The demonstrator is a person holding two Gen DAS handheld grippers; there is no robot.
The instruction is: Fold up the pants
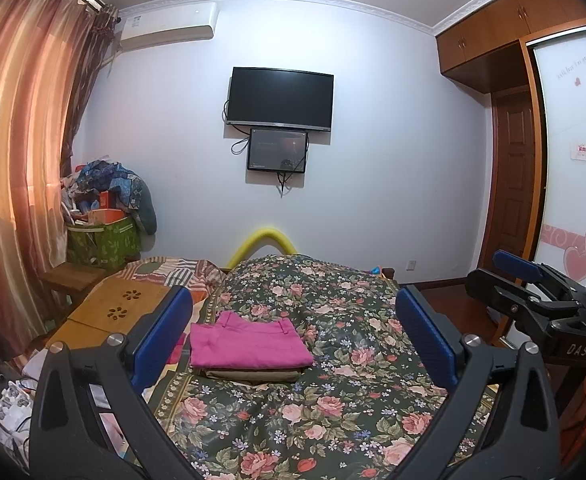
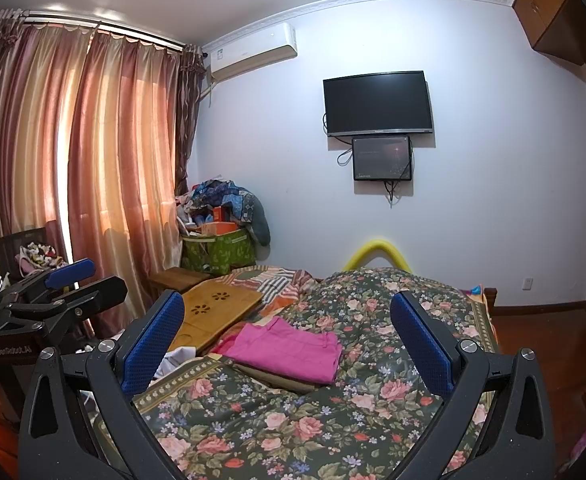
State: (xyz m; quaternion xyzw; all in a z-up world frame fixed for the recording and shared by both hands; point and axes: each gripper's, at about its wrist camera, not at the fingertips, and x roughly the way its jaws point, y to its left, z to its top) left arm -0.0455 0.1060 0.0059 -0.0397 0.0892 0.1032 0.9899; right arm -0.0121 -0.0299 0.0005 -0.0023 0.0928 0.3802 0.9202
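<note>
Left wrist view: pink pants (image 1: 249, 340) folded, centre frame, stacked on tan garment (image 1: 249, 375). Left gripper (image 1: 293, 340), right gripper (image 2: 287, 344) spread wide, empty, raised clear; fold looks complete.

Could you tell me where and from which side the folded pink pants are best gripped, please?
Probably the near folded edge of the pink pants, coming in low from the front. They lie flat atop a tan garment, so a pinch at that edge should catch only the pink layers. Both grippers are open and empty.
</note>
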